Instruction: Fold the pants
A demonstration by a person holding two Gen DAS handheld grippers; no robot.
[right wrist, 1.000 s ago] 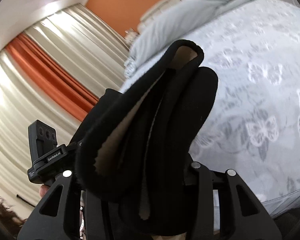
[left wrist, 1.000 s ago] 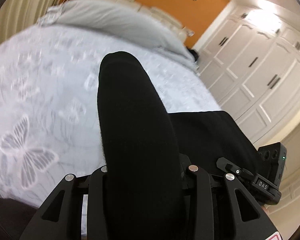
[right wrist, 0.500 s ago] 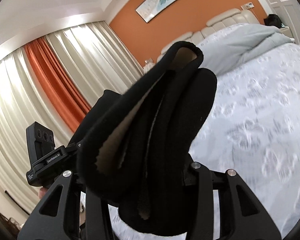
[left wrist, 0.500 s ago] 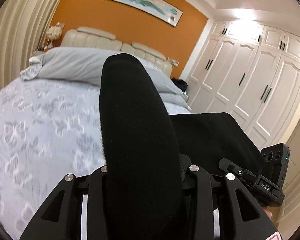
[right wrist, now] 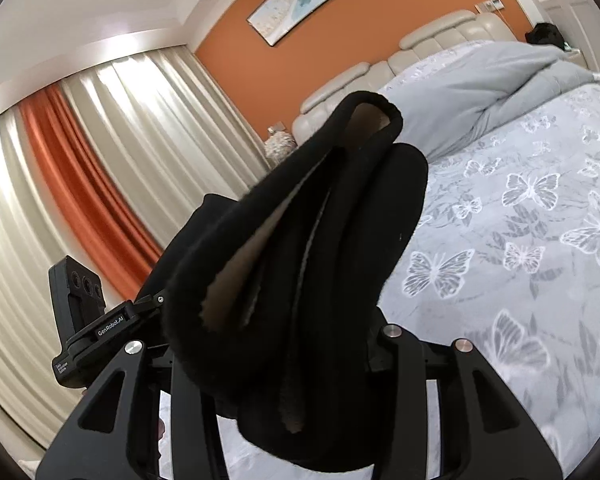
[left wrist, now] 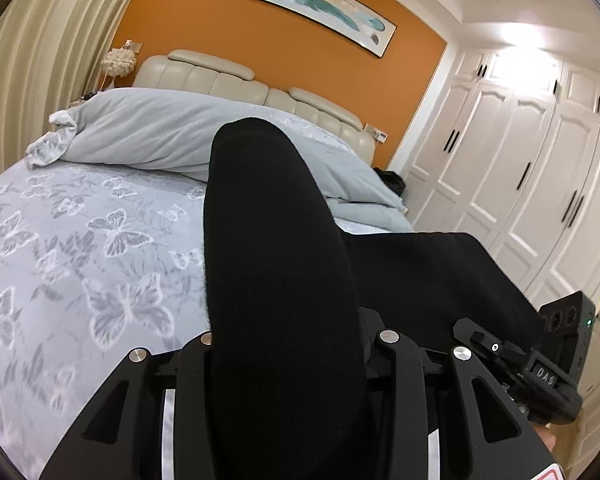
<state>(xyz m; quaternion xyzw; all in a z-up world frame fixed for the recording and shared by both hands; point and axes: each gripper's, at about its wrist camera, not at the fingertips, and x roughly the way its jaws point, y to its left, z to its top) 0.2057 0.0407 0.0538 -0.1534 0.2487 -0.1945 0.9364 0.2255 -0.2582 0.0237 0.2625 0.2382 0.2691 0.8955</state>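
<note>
The black pants (left wrist: 276,272) are held in the air above the bed between both grippers. My left gripper (left wrist: 288,344) is shut on a thick fold of the black fabric, which hides its fingertips. The cloth stretches right toward the other gripper's body (left wrist: 556,364). In the right wrist view my right gripper (right wrist: 284,340) is shut on a bunched edge of the pants (right wrist: 320,240), with the pale inner lining showing. The left gripper's body (right wrist: 80,312) shows at the left.
The bed (left wrist: 80,248) with a grey butterfly-print cover lies below and ahead. A grey duvet (left wrist: 172,136) is heaped by the headboard (left wrist: 220,76). White wardrobe doors (left wrist: 540,184) stand on the right, curtains (right wrist: 80,184) on the left.
Both grippers have tilted up and risen with the pants; the views swung from the bed surface to the headboard and orange wall. Both grips are unchanged.
</note>
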